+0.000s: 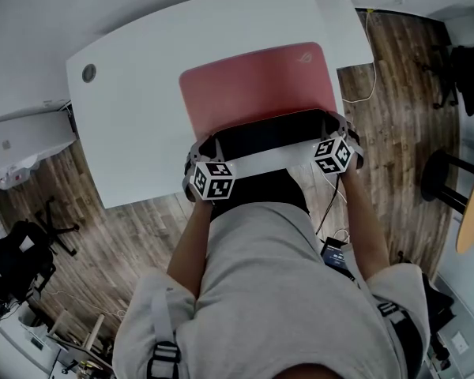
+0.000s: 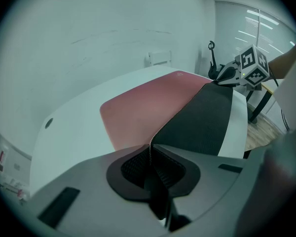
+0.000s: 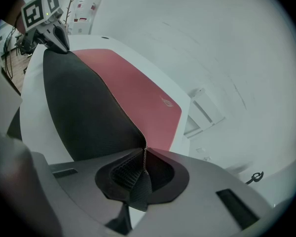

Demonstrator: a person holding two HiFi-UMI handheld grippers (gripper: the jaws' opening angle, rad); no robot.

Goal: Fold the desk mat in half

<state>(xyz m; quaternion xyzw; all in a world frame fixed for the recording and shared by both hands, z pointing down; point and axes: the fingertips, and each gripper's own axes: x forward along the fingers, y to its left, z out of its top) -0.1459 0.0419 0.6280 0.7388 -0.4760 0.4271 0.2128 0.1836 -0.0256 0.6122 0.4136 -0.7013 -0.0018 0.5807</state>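
Observation:
A desk mat (image 1: 257, 85), red on top and black underneath, lies on the white table (image 1: 134, 125). Its near edge is lifted off the table, so the black underside (image 1: 265, 133) shows as a raised band between the two grippers. My left gripper (image 1: 205, 150) is shut on the mat's near left corner (image 2: 150, 147). My right gripper (image 1: 332, 129) is shut on the near right corner (image 3: 144, 149). In each gripper view the mat edge runs from the jaws across to the other gripper (image 2: 232, 75) (image 3: 52, 33). The far half of the mat (image 3: 138, 93) still rests flat.
The table's near edge (image 1: 261, 164) is just below the lifted mat. A round cable hole (image 1: 89, 73) sits at the table's far left. Wooden floor (image 1: 126, 227), a black chair (image 1: 24, 251) at left and a stool (image 1: 446, 172) at right surround the desk.

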